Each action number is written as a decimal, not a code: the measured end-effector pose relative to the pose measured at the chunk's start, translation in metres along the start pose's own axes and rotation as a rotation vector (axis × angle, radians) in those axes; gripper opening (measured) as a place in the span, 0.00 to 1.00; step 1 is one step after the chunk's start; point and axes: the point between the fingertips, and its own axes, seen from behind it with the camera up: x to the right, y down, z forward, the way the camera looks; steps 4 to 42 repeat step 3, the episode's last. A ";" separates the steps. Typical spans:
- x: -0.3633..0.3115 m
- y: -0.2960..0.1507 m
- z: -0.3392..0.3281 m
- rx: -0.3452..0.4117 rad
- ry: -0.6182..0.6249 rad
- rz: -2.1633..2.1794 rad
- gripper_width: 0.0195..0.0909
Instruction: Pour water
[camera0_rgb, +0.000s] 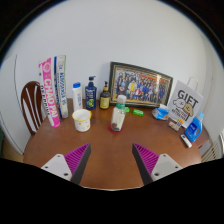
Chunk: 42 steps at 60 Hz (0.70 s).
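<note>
A clear water bottle (119, 115) with a green cap and a red label stands on the round wooden table (110, 150), well beyond my fingers. Left of it sits a pale yellow cup (82, 120). My gripper (111, 160) hangs above the near part of the table, open, with only bare wood between the two magenta pads (76, 158). Both bottle and cup are far ahead of the fingertips and untouched.
Along the back stand tall pink and white boxes (50, 90), a white bottle (77, 97), a dark pump bottle (91, 94), a brown bottle (105, 96), a framed photo (140, 86) and a gift bag (186, 102). A wooden chair (31, 105) stands at the left.
</note>
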 end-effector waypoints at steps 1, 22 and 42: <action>0.000 0.001 0.000 -0.001 -0.003 0.000 0.92; -0.001 0.003 0.000 -0.006 -0.008 0.002 0.92; -0.001 0.003 0.000 -0.006 -0.008 0.002 0.92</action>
